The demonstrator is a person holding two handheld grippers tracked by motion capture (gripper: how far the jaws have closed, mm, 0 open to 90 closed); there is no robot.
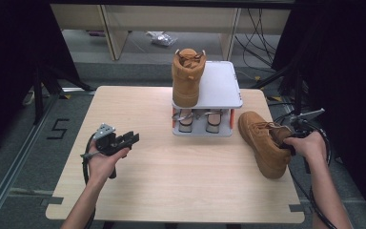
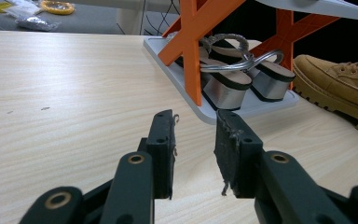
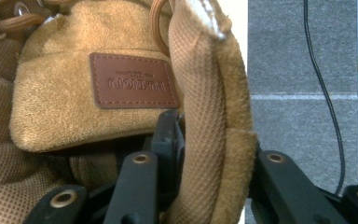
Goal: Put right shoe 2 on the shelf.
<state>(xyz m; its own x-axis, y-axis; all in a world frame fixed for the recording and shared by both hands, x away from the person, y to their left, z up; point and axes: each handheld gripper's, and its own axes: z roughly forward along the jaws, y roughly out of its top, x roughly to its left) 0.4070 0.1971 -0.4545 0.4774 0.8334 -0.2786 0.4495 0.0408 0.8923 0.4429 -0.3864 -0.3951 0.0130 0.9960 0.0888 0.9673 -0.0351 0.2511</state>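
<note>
A tan lace-up boot [image 1: 262, 140] lies on the table's right side, toe toward the rack. My right gripper [image 1: 286, 138] is at its heel end. In the right gripper view the padded collar [image 3: 205, 84] sits pinched between the jaws of the right gripper [image 3: 212, 135], one jaw inside the boot and one outside. A matching boot [image 1: 187, 76] stands on the white top shelf [image 1: 221, 88] of a small rack. Silver sandals [image 1: 200, 121] rest on the lower shelf. My left gripper [image 1: 132, 138] hovers open over the table's left half, and nothing is between the jaws of the left gripper [image 2: 196, 126].
The rack's orange cross legs [image 2: 191, 42] and the sandals [image 2: 233, 79] stand just ahead of the left gripper, with the tan boot [image 2: 340, 79] beyond. The wooden table [image 1: 171, 167] ends close behind the right hand. Cables [image 1: 262, 28] lie on the floor behind.
</note>
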